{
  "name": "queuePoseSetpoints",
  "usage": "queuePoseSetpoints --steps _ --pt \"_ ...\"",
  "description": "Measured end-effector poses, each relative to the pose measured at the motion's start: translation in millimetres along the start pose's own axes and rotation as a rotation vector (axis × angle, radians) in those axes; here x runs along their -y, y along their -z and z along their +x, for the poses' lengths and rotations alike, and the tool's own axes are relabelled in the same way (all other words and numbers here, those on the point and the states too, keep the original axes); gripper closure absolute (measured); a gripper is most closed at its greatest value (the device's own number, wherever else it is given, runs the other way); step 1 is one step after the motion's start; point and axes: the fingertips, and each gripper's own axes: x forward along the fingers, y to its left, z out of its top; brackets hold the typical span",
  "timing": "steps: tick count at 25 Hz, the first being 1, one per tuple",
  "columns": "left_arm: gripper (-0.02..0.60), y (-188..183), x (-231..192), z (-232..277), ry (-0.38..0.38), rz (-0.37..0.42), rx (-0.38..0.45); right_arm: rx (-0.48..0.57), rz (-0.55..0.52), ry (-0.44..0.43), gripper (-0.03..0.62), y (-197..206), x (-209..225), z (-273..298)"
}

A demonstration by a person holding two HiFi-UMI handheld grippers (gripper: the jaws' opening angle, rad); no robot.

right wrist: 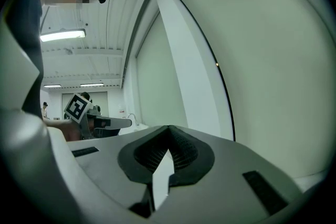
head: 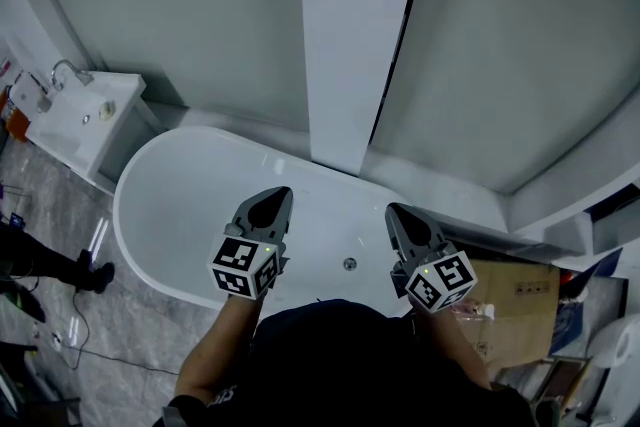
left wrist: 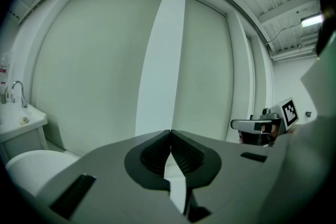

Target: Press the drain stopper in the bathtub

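A: Where is the drain stopper (head: pixel 349 264)?

B: Only the head view shows it. It is a small round thing on the floor of the white bathtub (head: pixel 170 215), near the tub's 6 o'clock rim.

A: And the 2 tongs?

B: The left gripper (head: pixel 272 203) has the stopper at its 4 o'clock. The right gripper (head: pixel 398 215) has it at its 8 o'clock. Both are up in the air and apart from the stopper.

A: Are the tongs wide or narrow?

B: The head view does not make that clear. The 2 gripper views do. Each pair of jaws is pressed together at the tips, with nothing between them.

A: What else do the gripper views show?

B: They look at the pale wall (left wrist: pixel 94 60), not down into the tub. Each one sees the other gripper off to the side. The right gripper view alone shows a long ceiling lamp (right wrist: pixel 63 35).

A: What about the sink (head: pixel 75 120)?

B: It is at 10 o'clock in the head view and at 9 o'clock in the left gripper view. The right gripper view does not show it clearly. The cardboard box (head: pixel 520 300) at 4 o'clock shows in the head view only.
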Motion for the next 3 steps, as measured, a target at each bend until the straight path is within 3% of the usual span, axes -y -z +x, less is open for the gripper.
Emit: queuePoseSetpoints --steps 3 --pt "0.566 -0.1 -1.8 -0.6 -0.002 0.001 -0.001 -0.001 0.000 0.002 0.583 -1.3 -1.3 2.1"
